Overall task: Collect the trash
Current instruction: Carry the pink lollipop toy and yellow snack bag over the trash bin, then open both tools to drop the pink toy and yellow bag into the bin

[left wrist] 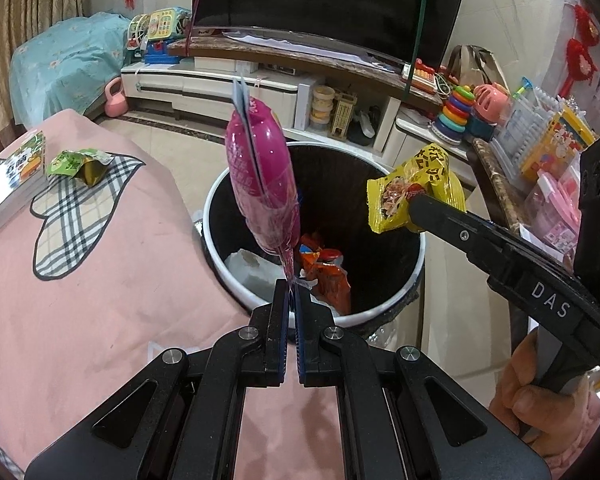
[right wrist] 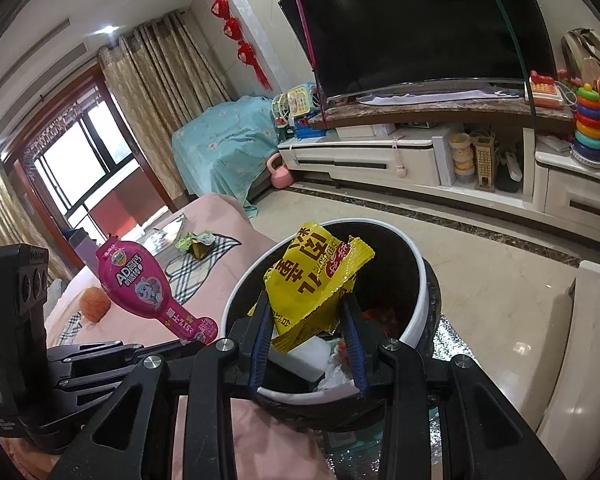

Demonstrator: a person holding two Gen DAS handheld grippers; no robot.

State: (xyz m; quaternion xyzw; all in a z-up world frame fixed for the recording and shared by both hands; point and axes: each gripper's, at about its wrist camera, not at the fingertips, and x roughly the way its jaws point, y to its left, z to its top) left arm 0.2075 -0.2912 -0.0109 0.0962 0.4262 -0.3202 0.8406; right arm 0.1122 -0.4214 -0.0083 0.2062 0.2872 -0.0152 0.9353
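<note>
My left gripper (left wrist: pixel 291 285) is shut on the thin tail of a pink spoon-shaped snack package (left wrist: pixel 260 176) and holds it upright over the near rim of the trash bin (left wrist: pixel 220 184). The package also shows in the right wrist view (right wrist: pixel 140 280). My right gripper (right wrist: pixel 306 300) is shut on a crumpled yellow snack wrapper (right wrist: pixel 316 272) above the bin (right wrist: pixel 420 280); the same wrapper shows in the left wrist view (left wrist: pixel 412 188). The bin holds an orange wrapper (left wrist: pixel 324 272) and white paper. A green wrapper (left wrist: pixel 80 164) lies on the pink table cover.
Pink-covered table (left wrist: pixel 100 260) at left carries books (left wrist: pixel 12 184) and a plaid patch. An orange ball (right wrist: pixel 95 304) sits on it. A TV cabinet (right wrist: pixel 380 160) with toys stands behind the bin. A shelf of toys (left wrist: pixel 540 152) is at right.
</note>
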